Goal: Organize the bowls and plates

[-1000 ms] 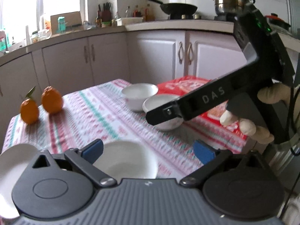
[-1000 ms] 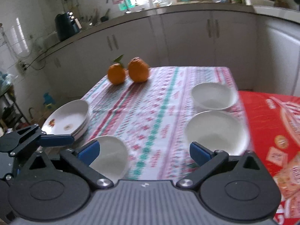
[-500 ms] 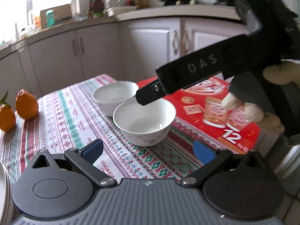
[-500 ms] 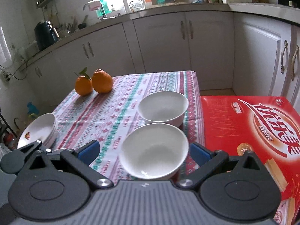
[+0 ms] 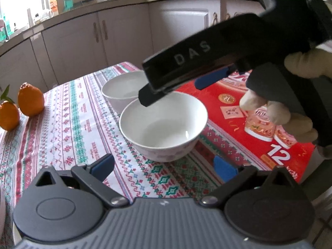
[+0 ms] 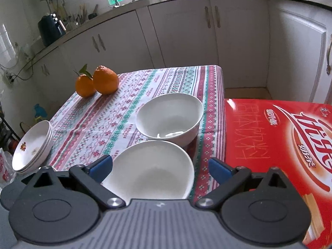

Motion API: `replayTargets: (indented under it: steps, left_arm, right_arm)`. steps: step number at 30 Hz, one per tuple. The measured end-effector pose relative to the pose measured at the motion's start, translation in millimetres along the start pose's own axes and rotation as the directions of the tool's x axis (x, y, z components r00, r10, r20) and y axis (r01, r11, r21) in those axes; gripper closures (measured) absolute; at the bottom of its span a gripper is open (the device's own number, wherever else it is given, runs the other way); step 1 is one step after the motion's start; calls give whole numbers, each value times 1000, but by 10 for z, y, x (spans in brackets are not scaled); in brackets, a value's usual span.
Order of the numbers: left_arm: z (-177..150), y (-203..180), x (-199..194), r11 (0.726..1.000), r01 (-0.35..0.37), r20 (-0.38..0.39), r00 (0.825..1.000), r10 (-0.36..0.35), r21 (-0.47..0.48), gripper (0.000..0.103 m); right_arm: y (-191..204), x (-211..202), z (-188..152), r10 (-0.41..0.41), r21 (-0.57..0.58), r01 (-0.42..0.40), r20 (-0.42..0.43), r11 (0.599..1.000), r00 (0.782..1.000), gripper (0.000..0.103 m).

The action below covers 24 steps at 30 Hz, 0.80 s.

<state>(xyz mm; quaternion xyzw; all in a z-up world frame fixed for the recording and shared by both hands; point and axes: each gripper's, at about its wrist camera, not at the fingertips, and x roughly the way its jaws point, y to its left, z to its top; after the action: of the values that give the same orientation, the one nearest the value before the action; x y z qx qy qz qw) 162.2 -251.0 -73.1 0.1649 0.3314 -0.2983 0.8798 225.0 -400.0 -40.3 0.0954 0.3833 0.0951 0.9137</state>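
near bowl (image 6: 151,172) partly hidden, far bowl (image 5: 122,89) perhaps empty

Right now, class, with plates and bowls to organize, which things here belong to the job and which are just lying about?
Belong to the job:
near white ceramic bowl
far white ceramic bowl
stack of white shallow plates

Just lying about:
two oranges
red printed snack box

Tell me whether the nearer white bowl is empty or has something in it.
Empty. The nearer white bowl sits upright on the tablecloth, and the left wrist view shows only its bare glossy inside.
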Motion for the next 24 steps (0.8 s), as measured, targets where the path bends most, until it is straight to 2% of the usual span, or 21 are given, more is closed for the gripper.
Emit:
replayTargets:
  steps: [5, 8, 14, 18, 24]
  left_arm:
    - [26, -53, 72, 1000, -23, 3, 1000, 23, 8, 5]
    - [55, -63, 91, 1000, -20, 12, 1000, 21, -8, 9]
    - [70, 9, 172, 997, 9, -2, 1000, -9, -81, 10]
    - [78, -9, 159, 996, 21, 21, 1000, -19, -86, 9]
    - [78, -58, 179, 998, -3, 31, 1000, 5, -68, 10]
  right_arm:
    - [-39, 112, 16, 21, -1, -21, -19, 1000, 1000, 9]
    - [-58, 150, 30, 41, -3, -41, -29, 999, 999, 16]
    - [-102, 213, 60, 44, -5, -44, -41, 999, 998, 17]
    - [-115, 214, 49, 49, -8, -50, -47, 999, 998, 17]
    - [-143, 240, 43, 82, 4, -82, -61, 997, 995, 21]
